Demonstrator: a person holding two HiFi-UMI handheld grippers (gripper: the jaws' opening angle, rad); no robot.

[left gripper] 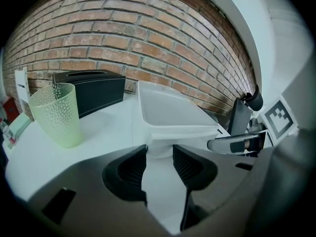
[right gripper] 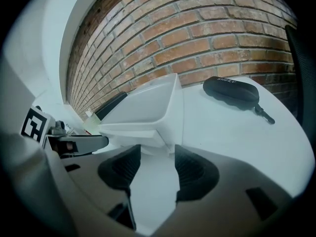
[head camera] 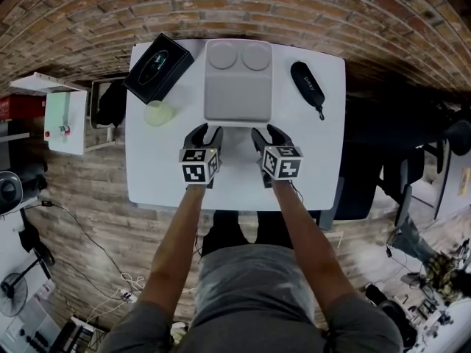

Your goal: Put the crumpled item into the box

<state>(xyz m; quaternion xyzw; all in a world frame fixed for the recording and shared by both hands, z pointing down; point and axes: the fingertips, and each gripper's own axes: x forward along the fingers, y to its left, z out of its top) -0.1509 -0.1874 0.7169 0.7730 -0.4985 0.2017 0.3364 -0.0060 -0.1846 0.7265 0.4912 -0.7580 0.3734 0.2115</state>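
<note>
The box, black with an oval opening in its top, lies at the far left corner of the white worktop in the head view. A pale green cup stands just beside its near corner. A grey tray sits at the middle of the far edge, and a black glasses case lies to its right. The left tool and the right tool hover side by side just short of the tray's near end.

In the left gripper view the left tool has its jaws apart, with only bare worktop between the pads. The tray is just beyond the tips. The cup stands upright at the left, with the box behind it against the brick wall.

In the right gripper view the right tool likewise has its jaws apart over bare worktop. The tray lies just ahead, and the glasses case is further off to the right.
</note>
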